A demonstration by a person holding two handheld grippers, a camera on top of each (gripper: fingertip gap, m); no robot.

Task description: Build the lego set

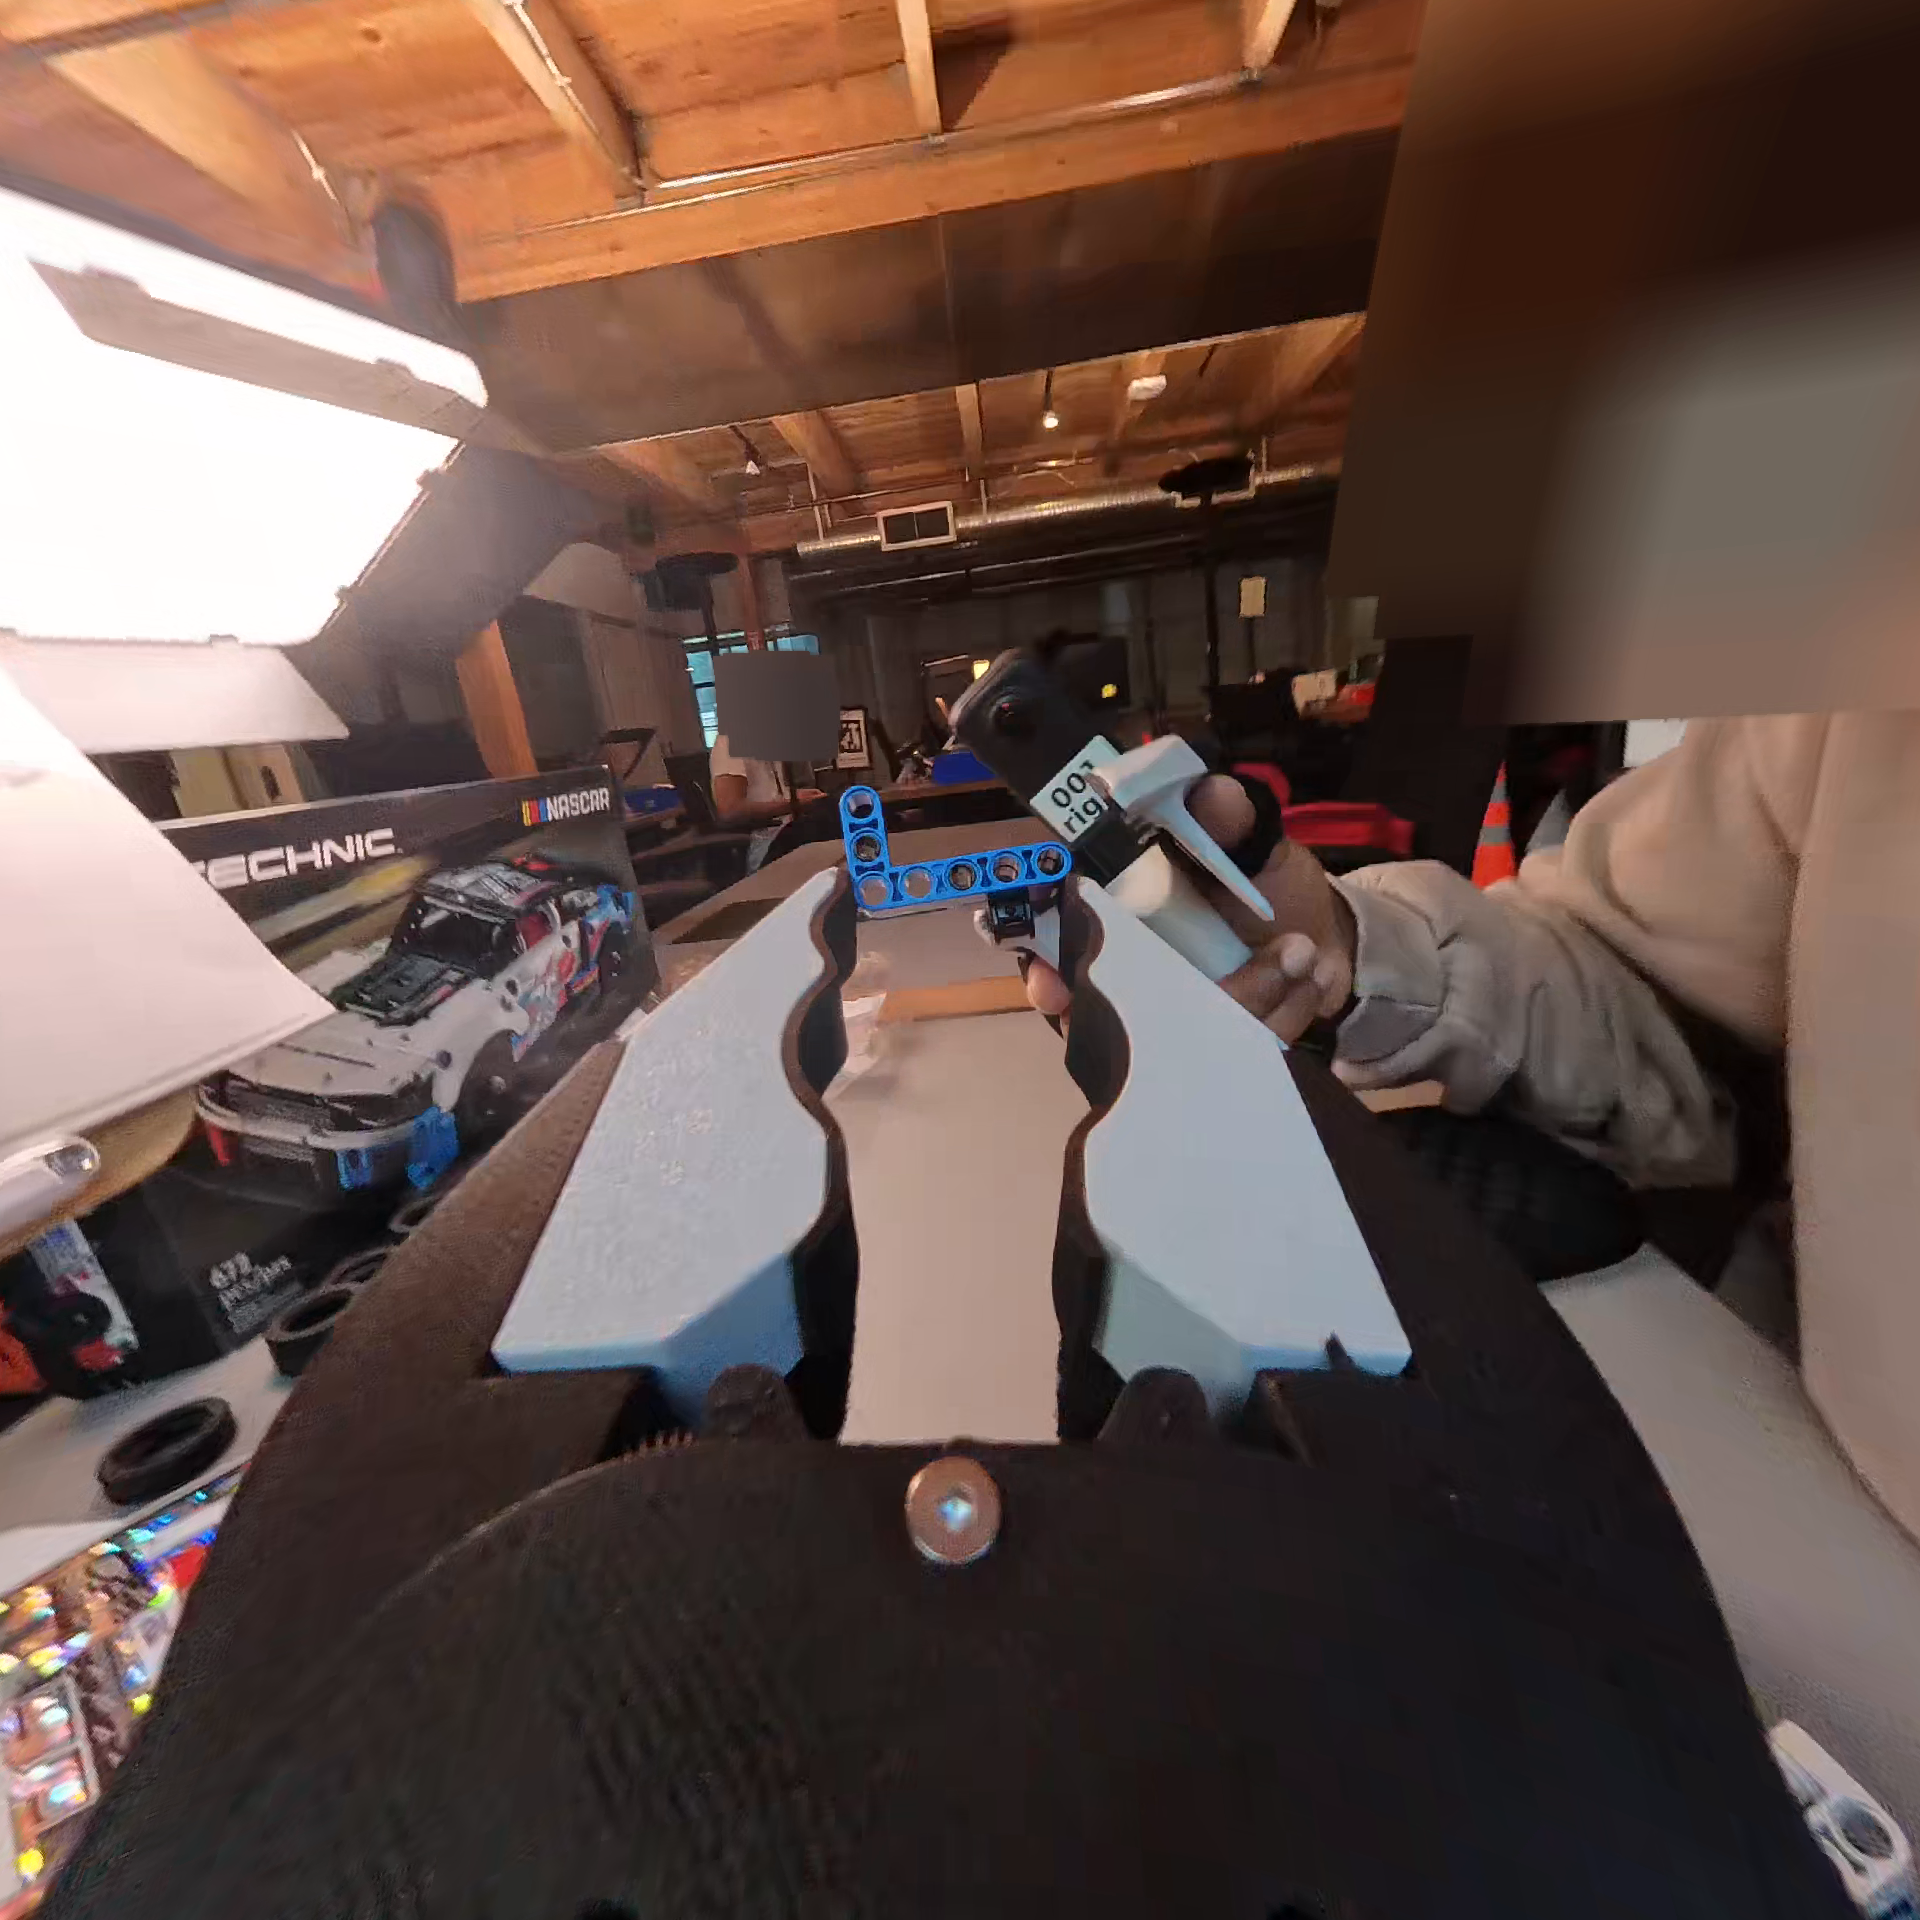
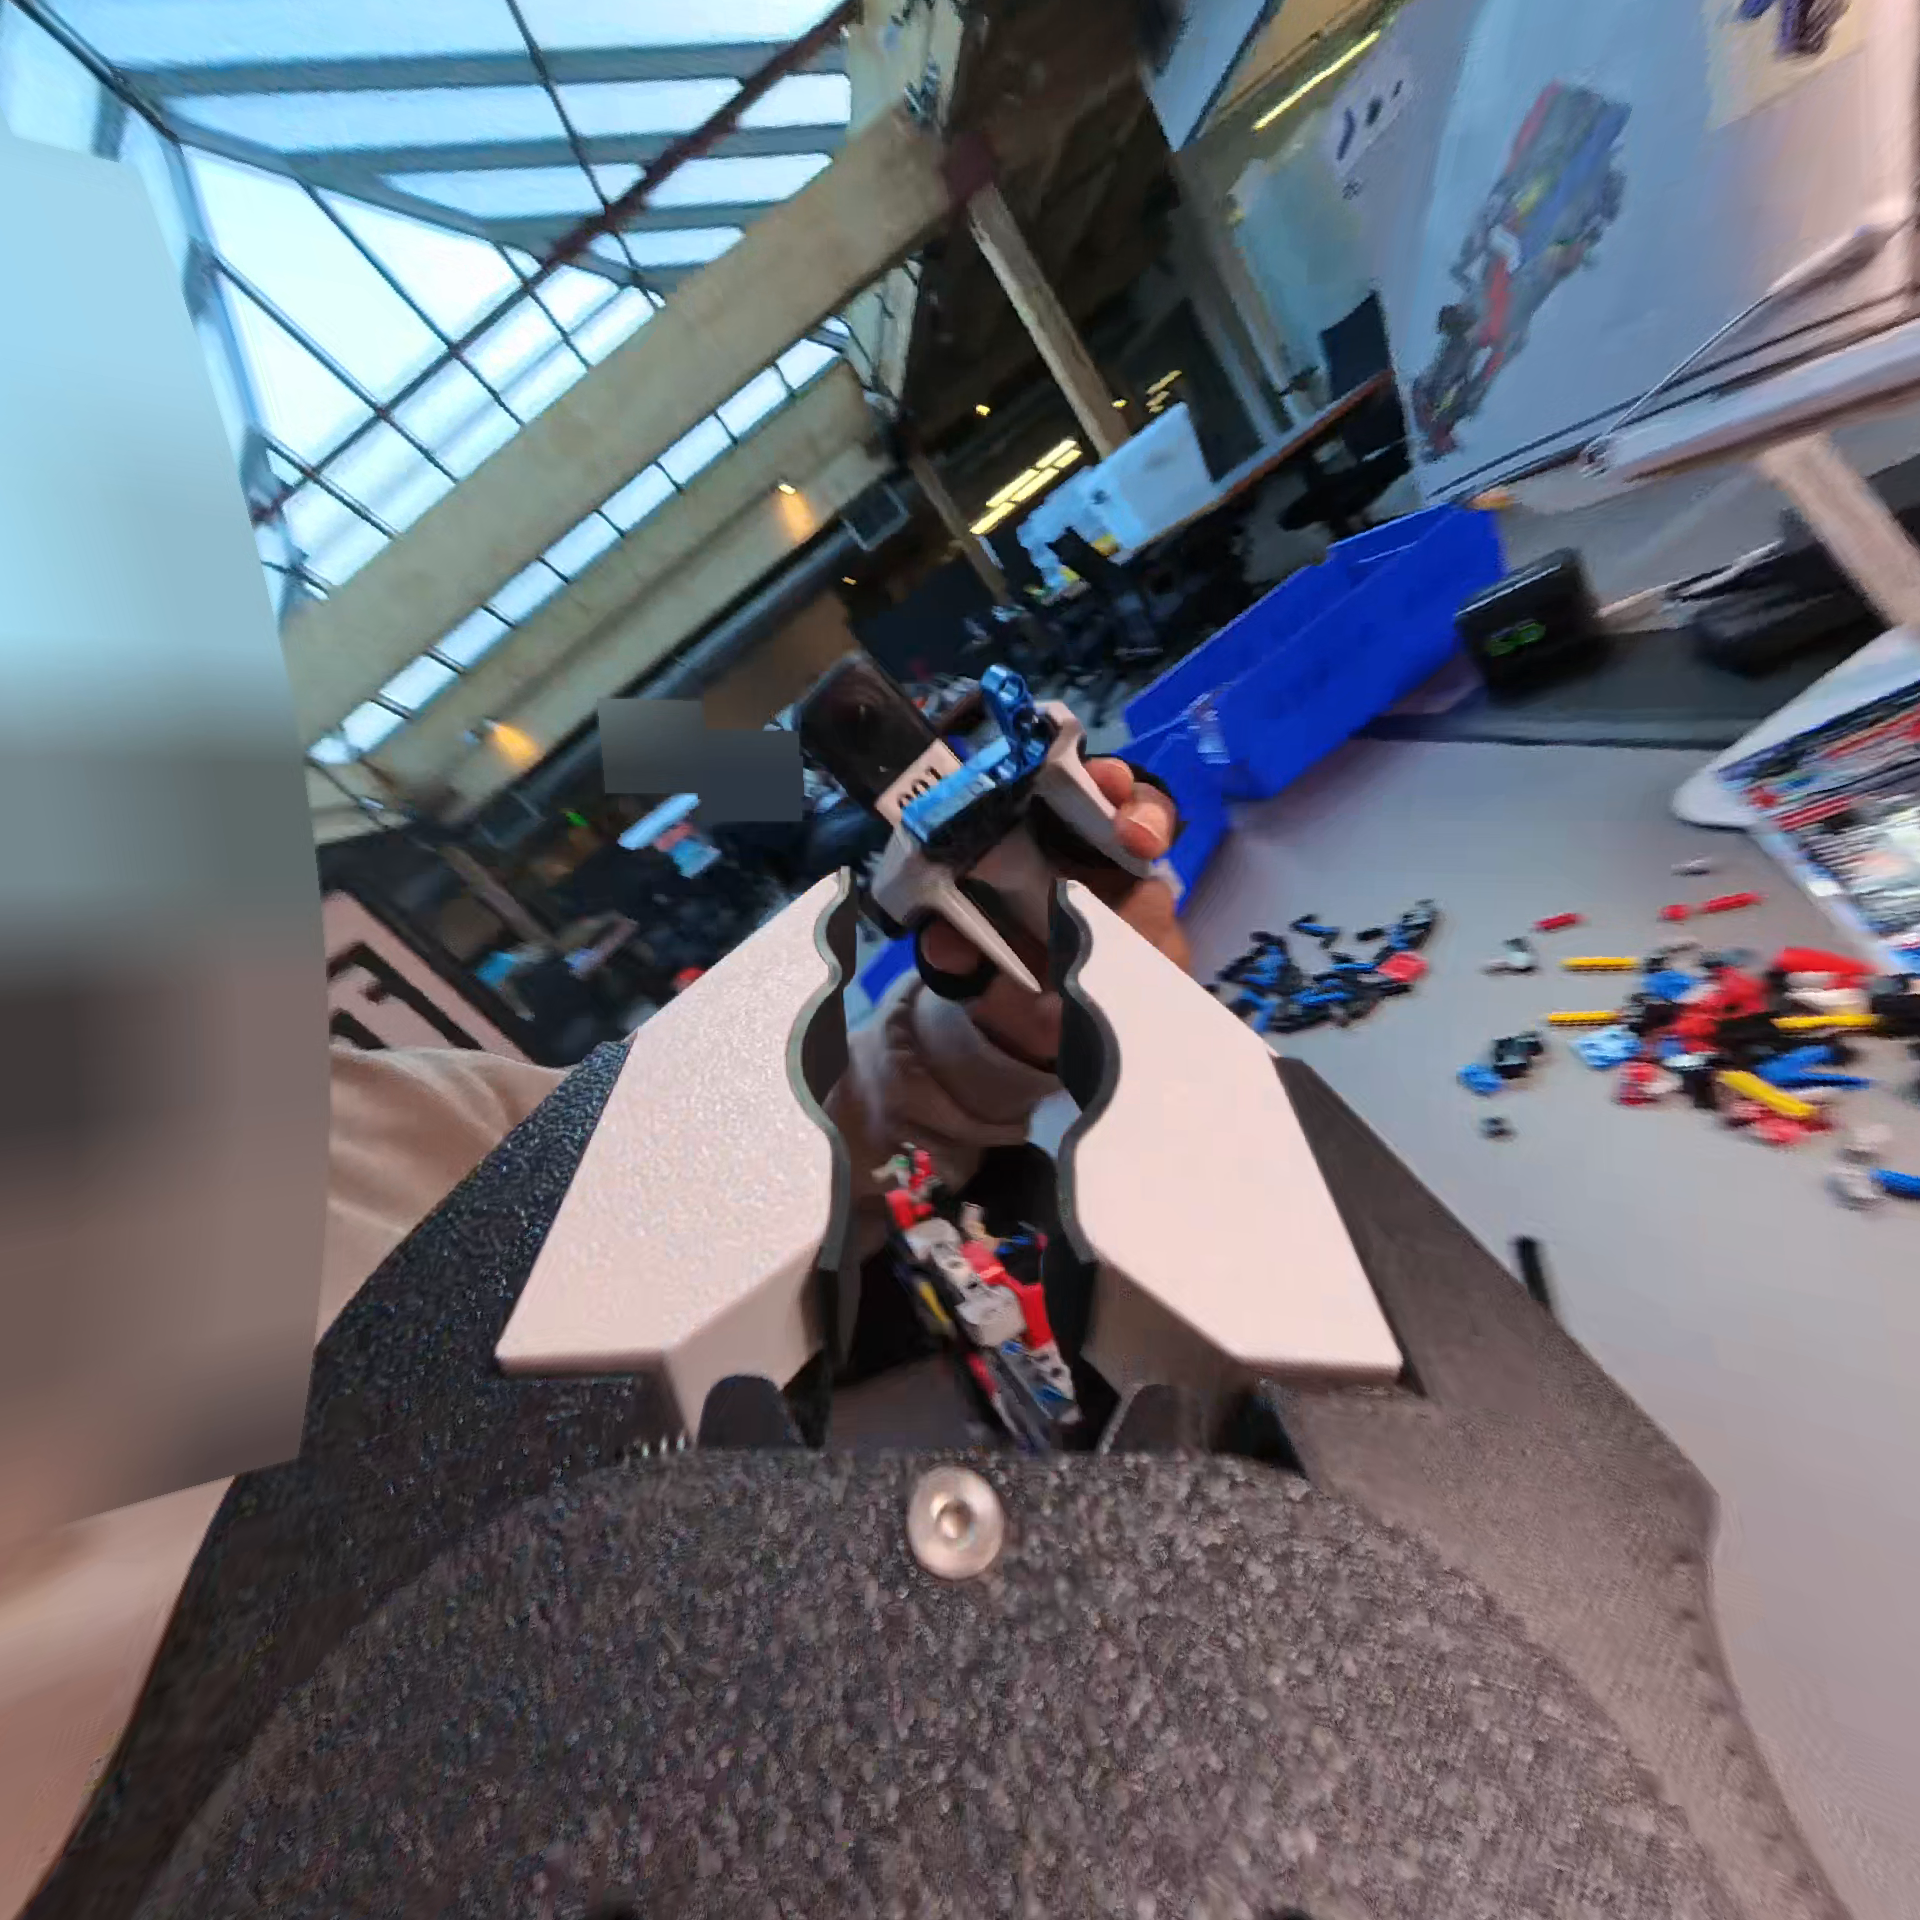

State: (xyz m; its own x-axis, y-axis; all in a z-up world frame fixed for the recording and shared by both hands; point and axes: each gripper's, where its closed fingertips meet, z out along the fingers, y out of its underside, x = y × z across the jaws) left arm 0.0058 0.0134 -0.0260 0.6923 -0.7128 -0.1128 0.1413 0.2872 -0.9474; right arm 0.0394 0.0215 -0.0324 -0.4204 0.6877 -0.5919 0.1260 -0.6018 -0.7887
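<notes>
Held up off the worktop (image 1: pixel 935 1195), the left claw (image 1: pixel 951 904) pinches the blue L-shaped beam (image 1: pixel 940 873) at its tips while the right claw (image 2: pixel 951 914) gapes empty, so I'd steady the beam and bring the black pin (image 1: pixel 1008 920) at its five-o'clock end in squarely.

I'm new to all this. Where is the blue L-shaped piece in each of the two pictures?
Left wrist view: the blue L-shaped piece is at the centre, between the fingertips of the left gripper.
Right wrist view: just above centre, held by that same gripper, seen farther off.
Shared landmark: the grey table.
</notes>
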